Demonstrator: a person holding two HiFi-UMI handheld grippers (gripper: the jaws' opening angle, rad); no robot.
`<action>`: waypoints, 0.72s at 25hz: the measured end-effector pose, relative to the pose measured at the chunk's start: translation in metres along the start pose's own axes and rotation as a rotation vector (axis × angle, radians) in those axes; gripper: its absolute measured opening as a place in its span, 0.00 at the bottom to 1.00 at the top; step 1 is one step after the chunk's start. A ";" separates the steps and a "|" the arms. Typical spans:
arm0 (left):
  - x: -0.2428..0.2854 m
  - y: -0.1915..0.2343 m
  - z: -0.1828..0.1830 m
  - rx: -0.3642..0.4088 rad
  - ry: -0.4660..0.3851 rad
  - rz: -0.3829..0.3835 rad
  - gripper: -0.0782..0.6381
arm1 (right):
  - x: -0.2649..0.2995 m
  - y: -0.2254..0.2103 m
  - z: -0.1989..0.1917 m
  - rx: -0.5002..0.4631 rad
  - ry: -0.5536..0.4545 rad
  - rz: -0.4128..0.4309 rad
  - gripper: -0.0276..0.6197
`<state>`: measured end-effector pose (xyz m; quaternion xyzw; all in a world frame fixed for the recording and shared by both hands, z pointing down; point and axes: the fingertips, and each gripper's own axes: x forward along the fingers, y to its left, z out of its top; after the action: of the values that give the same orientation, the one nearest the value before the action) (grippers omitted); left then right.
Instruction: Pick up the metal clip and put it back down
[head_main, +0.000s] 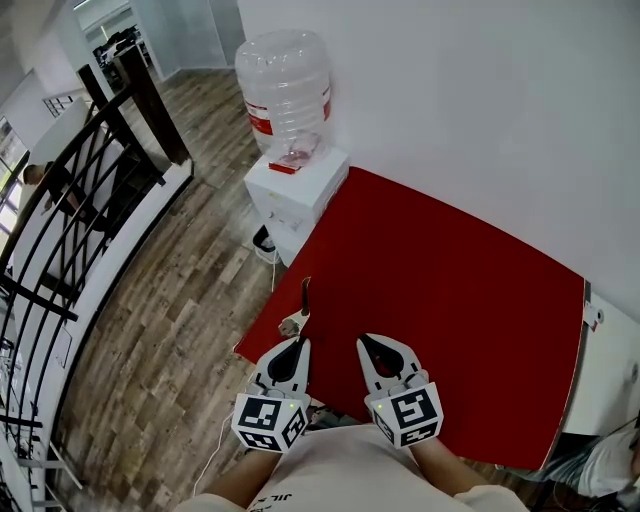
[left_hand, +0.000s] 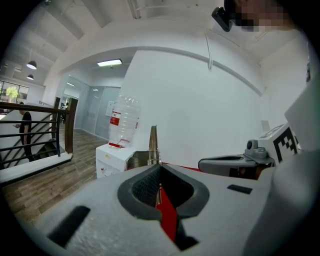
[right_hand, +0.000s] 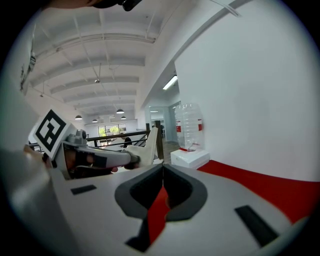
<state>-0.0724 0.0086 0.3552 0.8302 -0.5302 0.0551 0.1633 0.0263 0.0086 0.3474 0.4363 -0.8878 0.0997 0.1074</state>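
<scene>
The metal clip (head_main: 297, 319) is held above the near left corner of the red table (head_main: 450, 300), with one thin handle sticking up. My left gripper (head_main: 300, 343) is shut on it. In the left gripper view the clip (left_hand: 150, 155) stands just past the closed tips, its silver body and upright handle showing. My right gripper (head_main: 368, 342) hovers beside the left one over the table, shut with nothing in it. In the right gripper view its tips (right_hand: 162, 170) meet over the red surface, and the left gripper (right_hand: 132, 156) is off to the left.
A white water dispenser (head_main: 295, 190) with a clear bottle (head_main: 284, 90) stands at the table's far left corner against the white wall. A black stair railing (head_main: 90, 200) runs along the wood floor at left. A white surface (head_main: 605, 370) adjoins the table's right edge.
</scene>
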 end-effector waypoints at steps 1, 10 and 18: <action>-0.001 0.000 0.000 0.002 0.002 0.000 0.12 | -0.001 0.000 0.000 0.000 -0.001 0.001 0.05; -0.001 0.000 -0.001 -0.073 0.002 -0.031 0.12 | -0.001 0.001 0.001 0.003 -0.004 -0.001 0.05; -0.002 -0.003 0.003 -0.026 -0.004 -0.025 0.12 | -0.001 0.001 0.002 0.005 -0.007 -0.001 0.05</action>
<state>-0.0706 0.0102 0.3512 0.8348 -0.5206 0.0445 0.1736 0.0262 0.0094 0.3450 0.4375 -0.8876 0.1002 0.1035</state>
